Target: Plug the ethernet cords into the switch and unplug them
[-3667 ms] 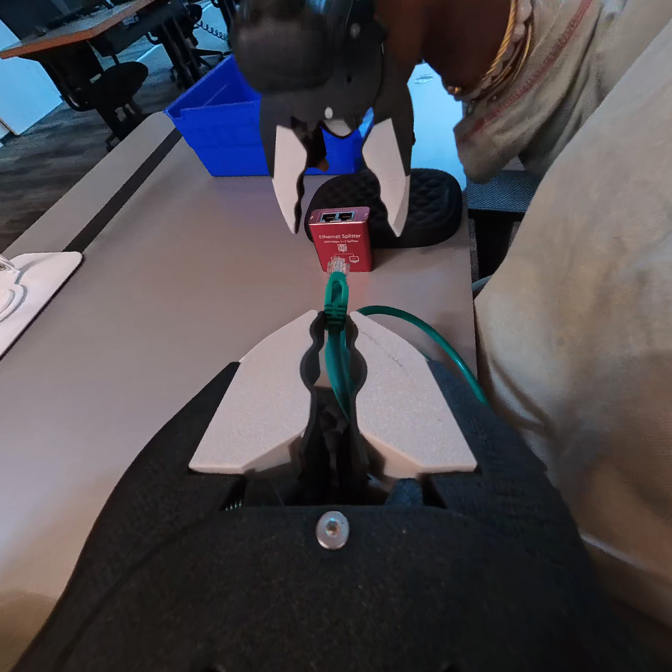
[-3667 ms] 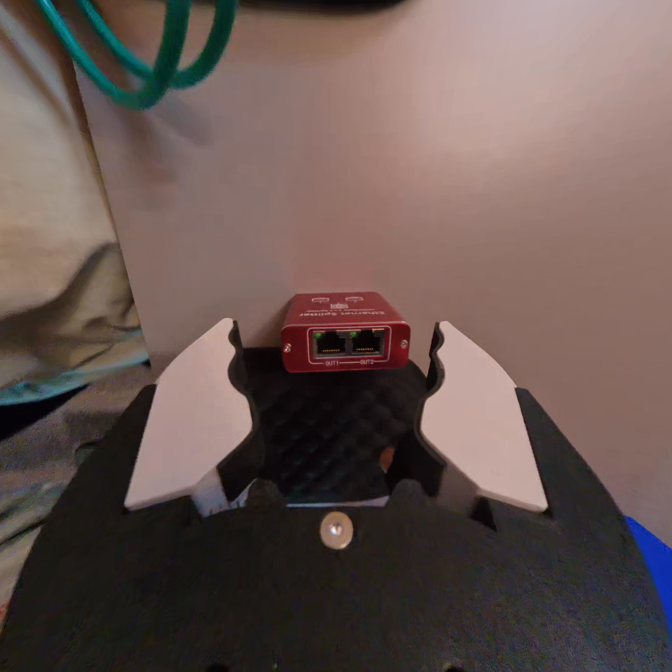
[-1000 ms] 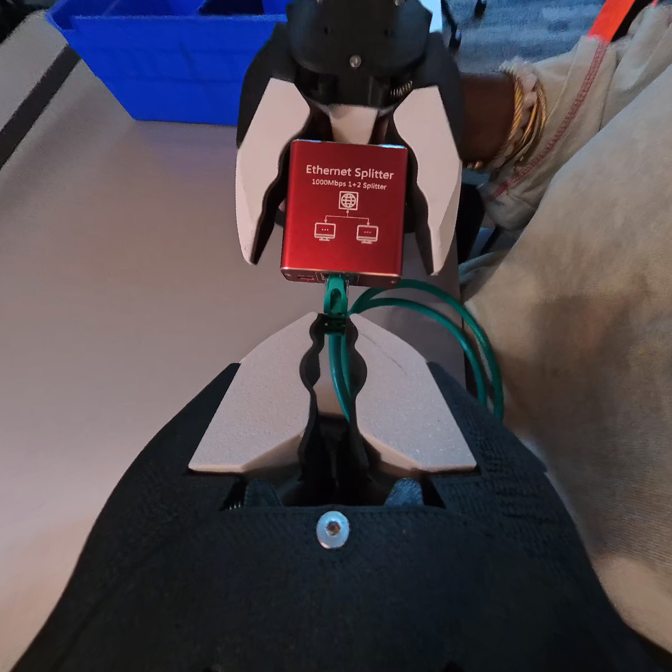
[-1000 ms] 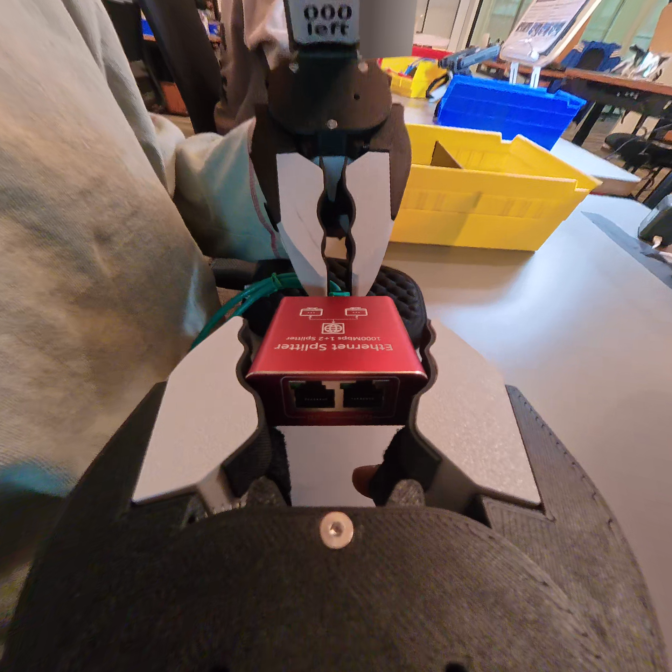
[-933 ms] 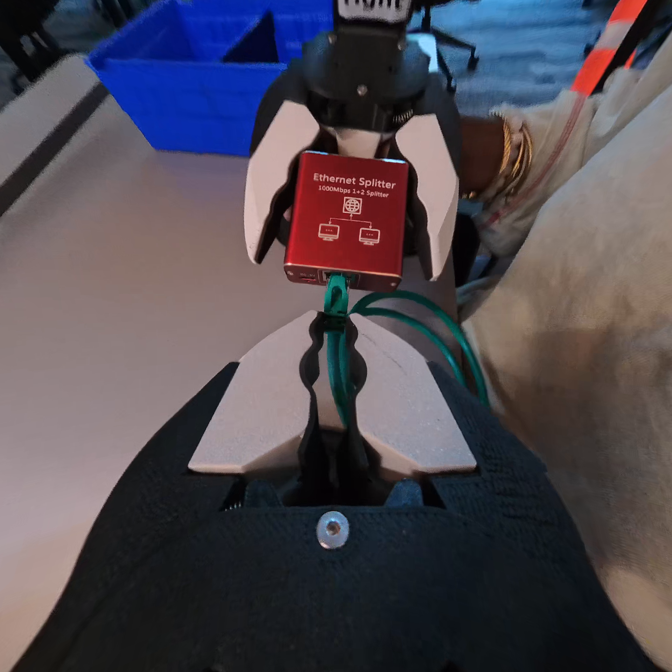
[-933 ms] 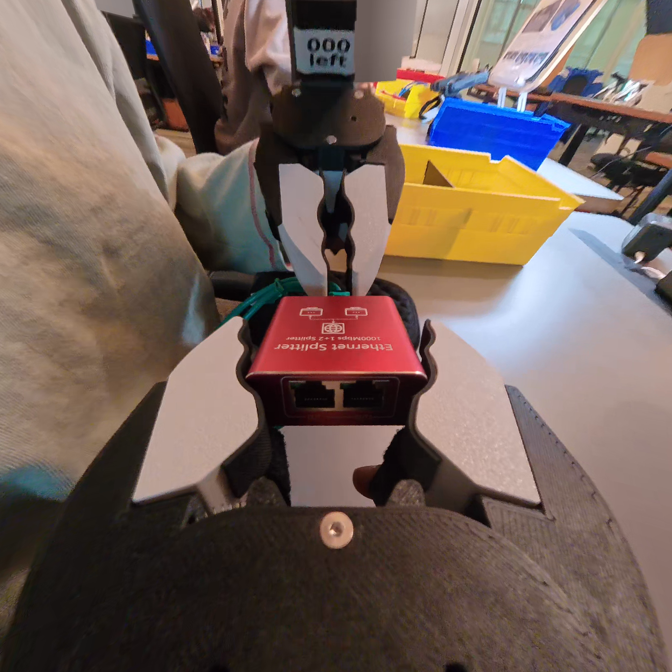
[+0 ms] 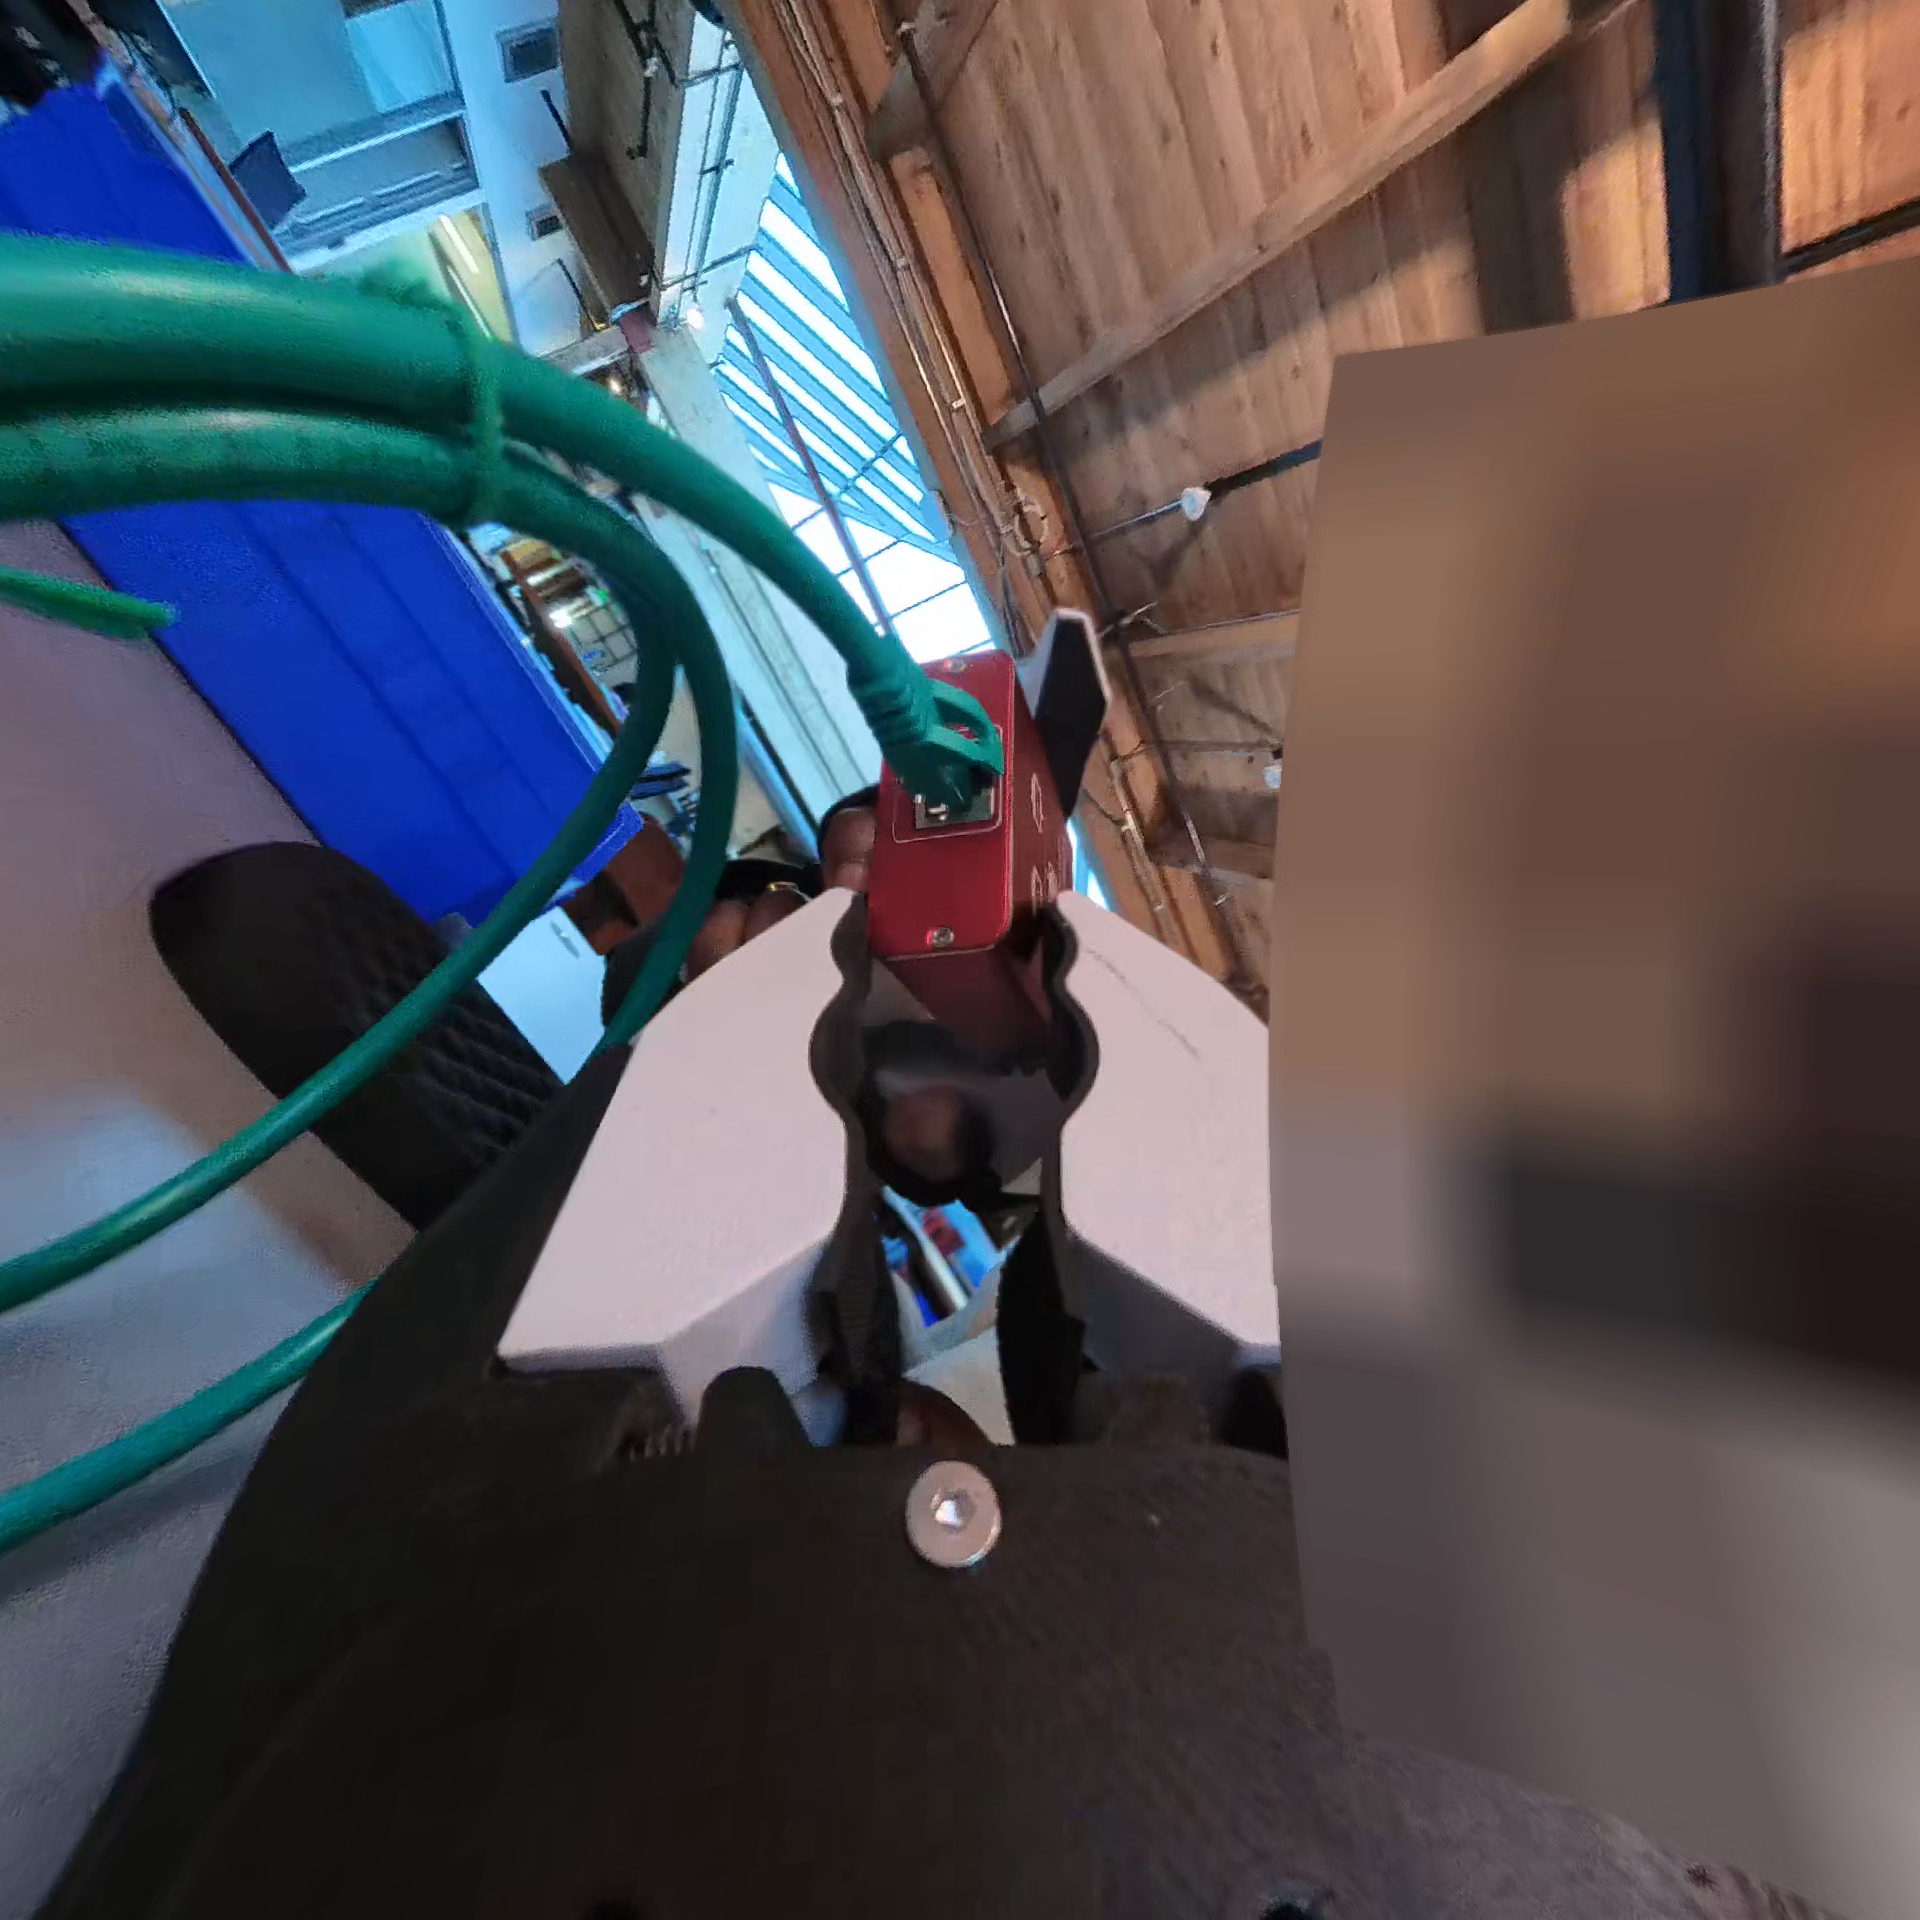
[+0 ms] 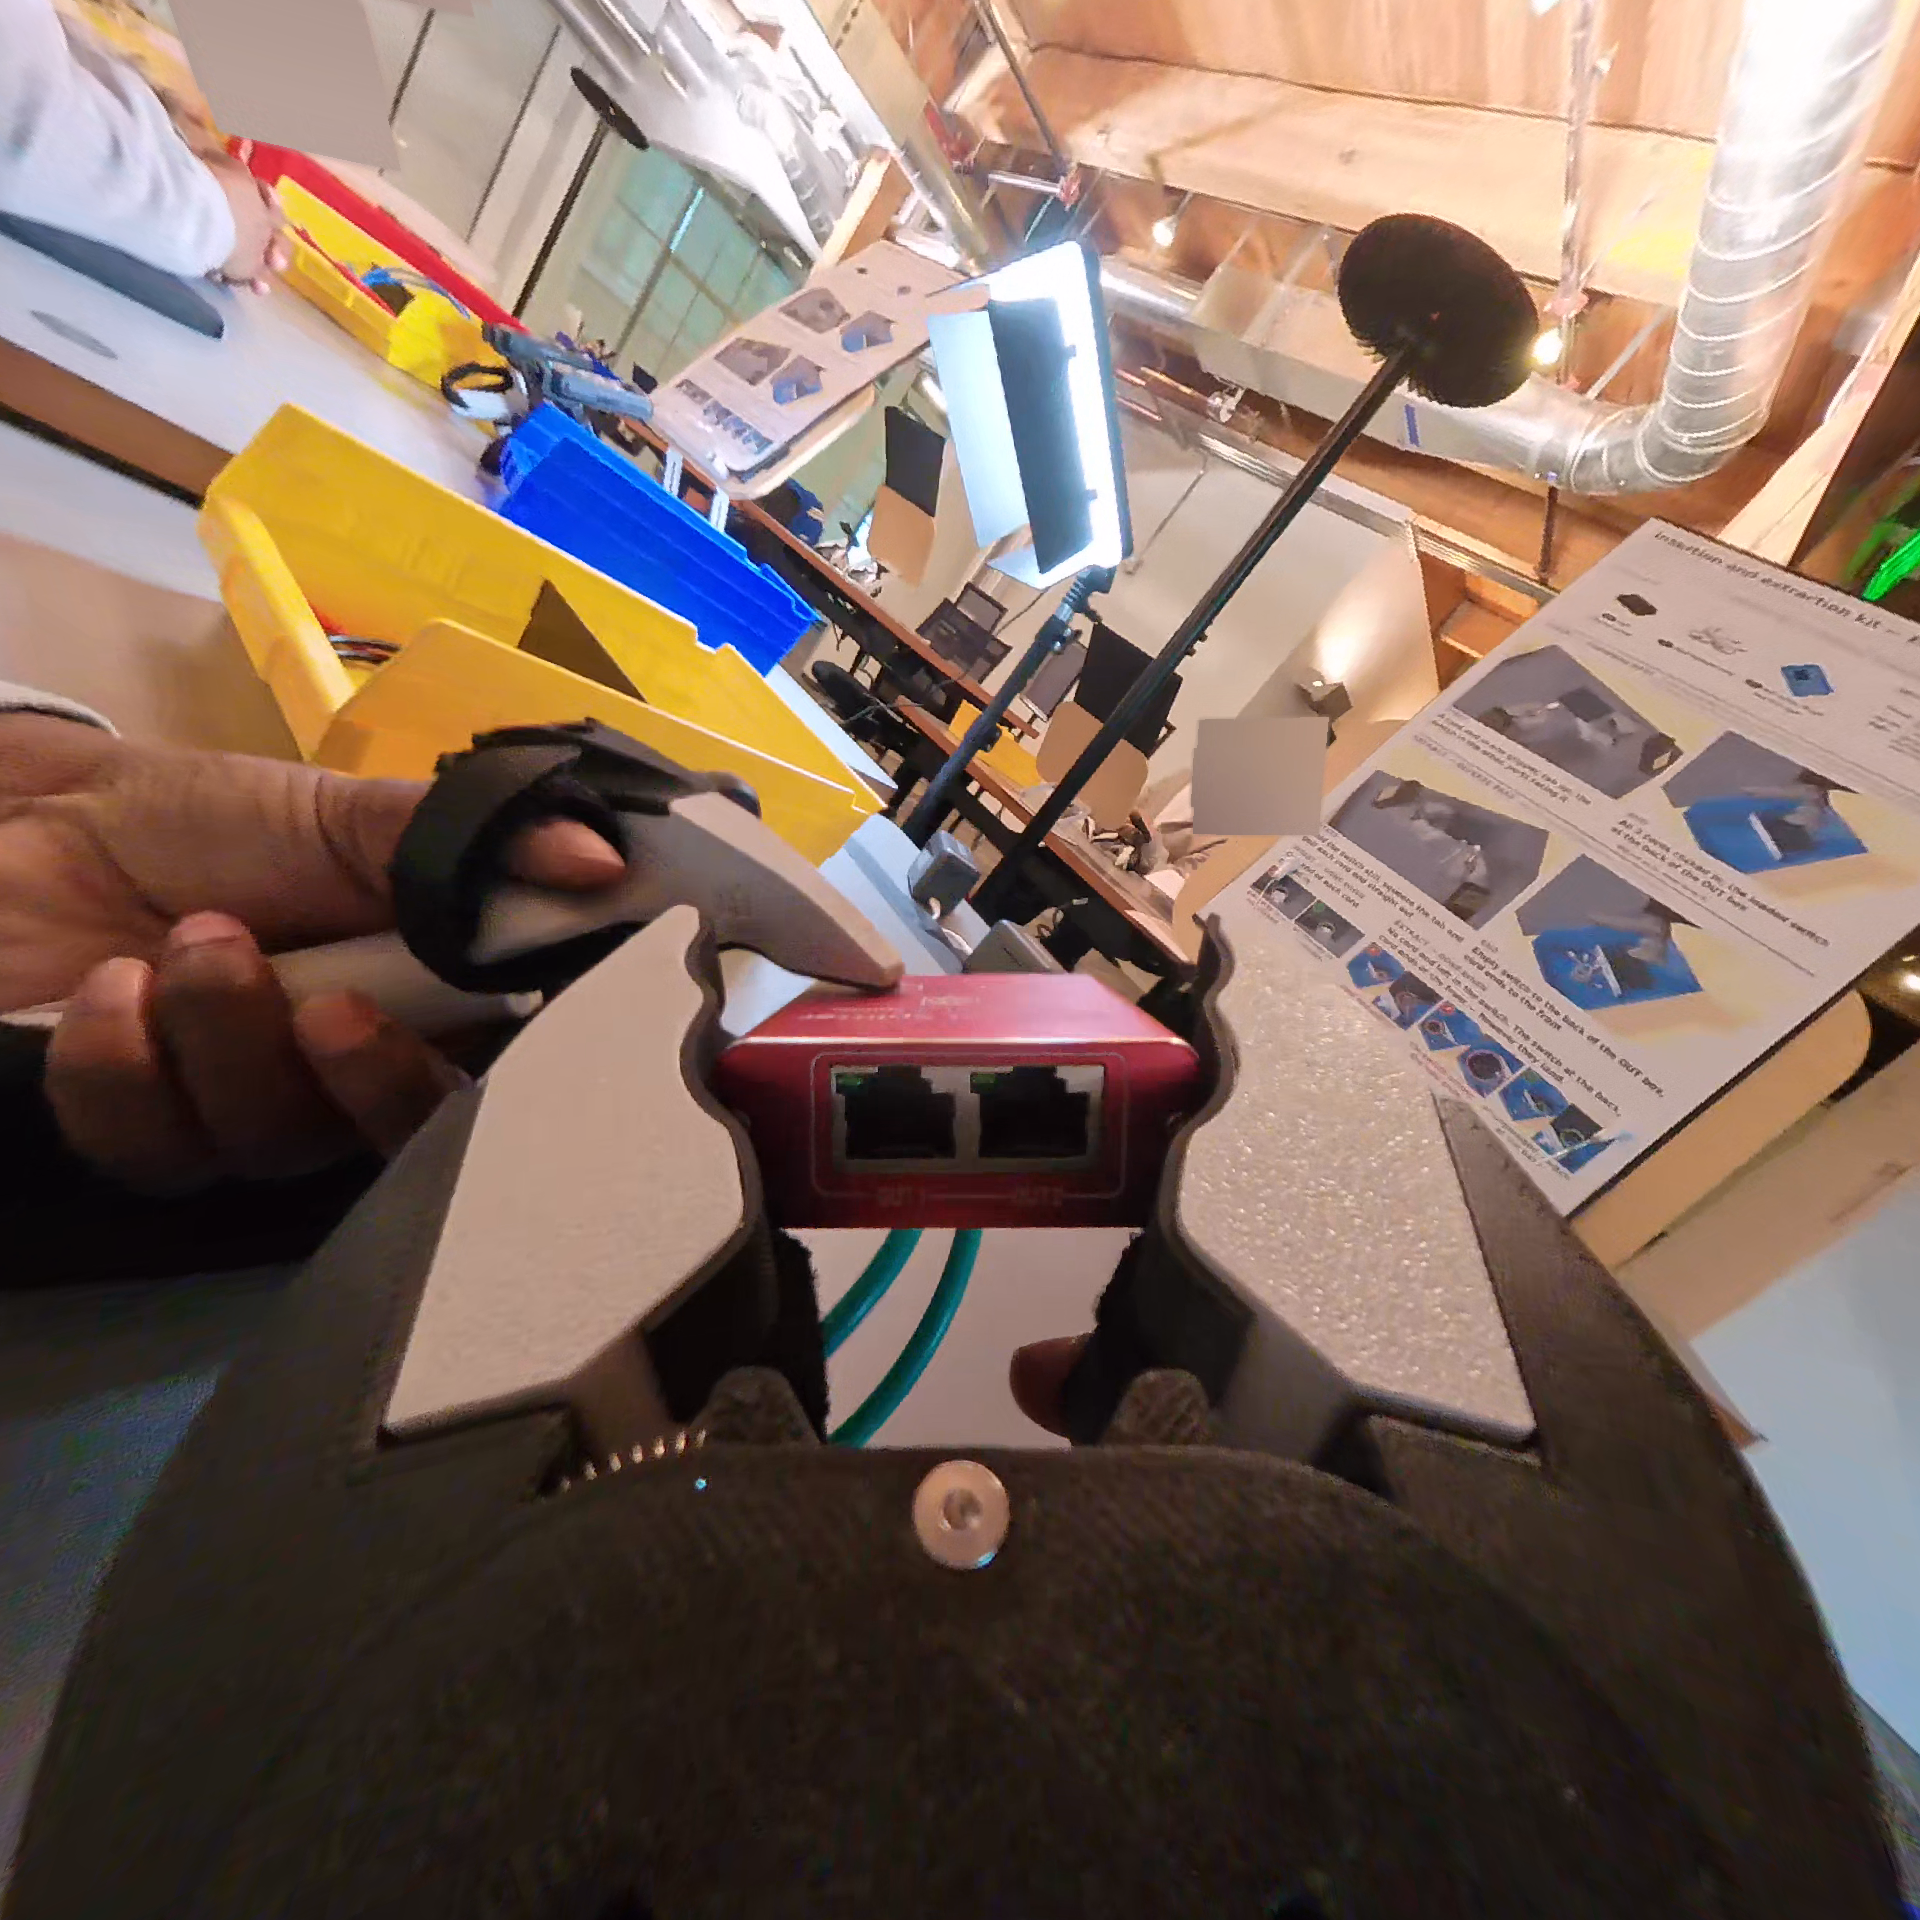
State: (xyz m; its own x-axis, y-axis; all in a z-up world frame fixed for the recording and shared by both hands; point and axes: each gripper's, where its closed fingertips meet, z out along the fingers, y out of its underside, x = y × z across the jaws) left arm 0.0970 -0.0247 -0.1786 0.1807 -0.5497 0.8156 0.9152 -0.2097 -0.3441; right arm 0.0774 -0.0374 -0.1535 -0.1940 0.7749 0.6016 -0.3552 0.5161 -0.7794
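Wood beams and a silver pipe fill the top of both views, because both cameras tip upward. A yellow bin (image 8: 499,665) and a blue bin (image 7: 343,644) sit on the desk (image 7: 94,790) behind. A picture board (image 8: 1621,862) leans on the right.

The red switch (image 8: 961,1122) is up in the air, off the desk. The right tool (image 8: 956,1039) holds it by its two short sides, shut tight on it. Two empty holes on the switch face the right camera.

The left tool (image 7: 948,935) comes in from the other end. It looks narrow and seems to pinch the switch flat, top and bottom. In the right view one of its fingers (image 8: 769,904) rests on the red top, with a hand (image 8: 187,935) behind it.

The green cord (image 7: 623,478) loops around to the left. Its plug (image 7: 930,738) sits in the one hole on the end that faces the left tool.

So the plug is just ahead of the left tool's tips, and far nearer to it than to the right tool. I think the next job is to pull the plug out. The left tool would need to let go of the switch, take the plug, and pull straight back along the length of the switch while the right tool holds firm. A crooked pull could jam the clip.
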